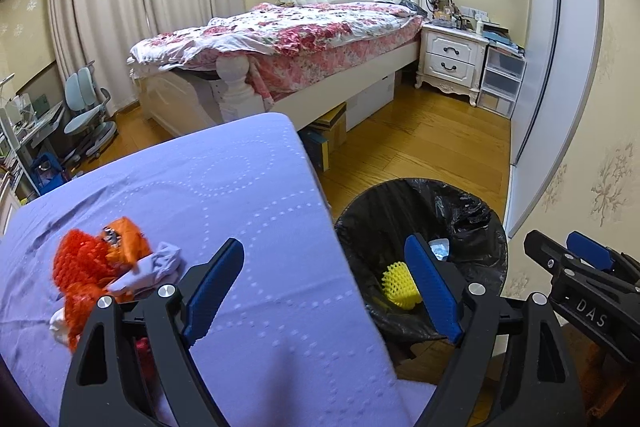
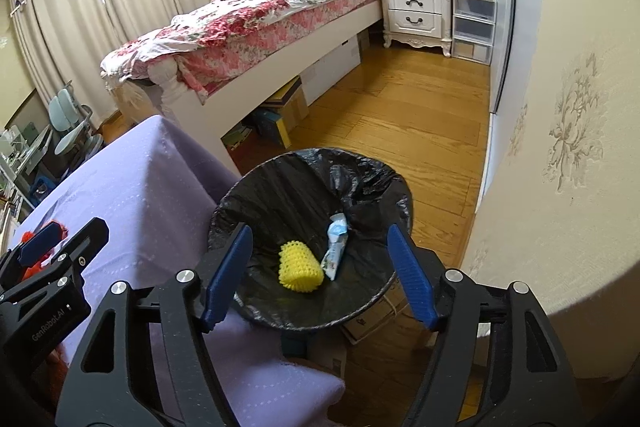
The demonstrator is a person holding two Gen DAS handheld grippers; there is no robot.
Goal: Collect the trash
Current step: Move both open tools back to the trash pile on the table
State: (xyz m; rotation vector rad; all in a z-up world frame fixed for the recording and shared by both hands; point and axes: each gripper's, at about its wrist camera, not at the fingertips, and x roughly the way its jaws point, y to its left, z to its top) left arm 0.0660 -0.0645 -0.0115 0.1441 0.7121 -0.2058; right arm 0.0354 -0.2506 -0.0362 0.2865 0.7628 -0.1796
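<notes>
- Both grippers, left gripper (image 1: 324,283) and right gripper (image 2: 320,275), tip down by the bin (image 2: 256,195), jaws wide apart, holding nothing.
- Only the right view shows the white wrapper (image 2: 335,247) in the bin.

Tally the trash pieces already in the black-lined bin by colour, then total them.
Yellow foam net sleeve: 1
White-and-blue plastic wrapper: 1
Total in the black-lined bin: 2
</notes>
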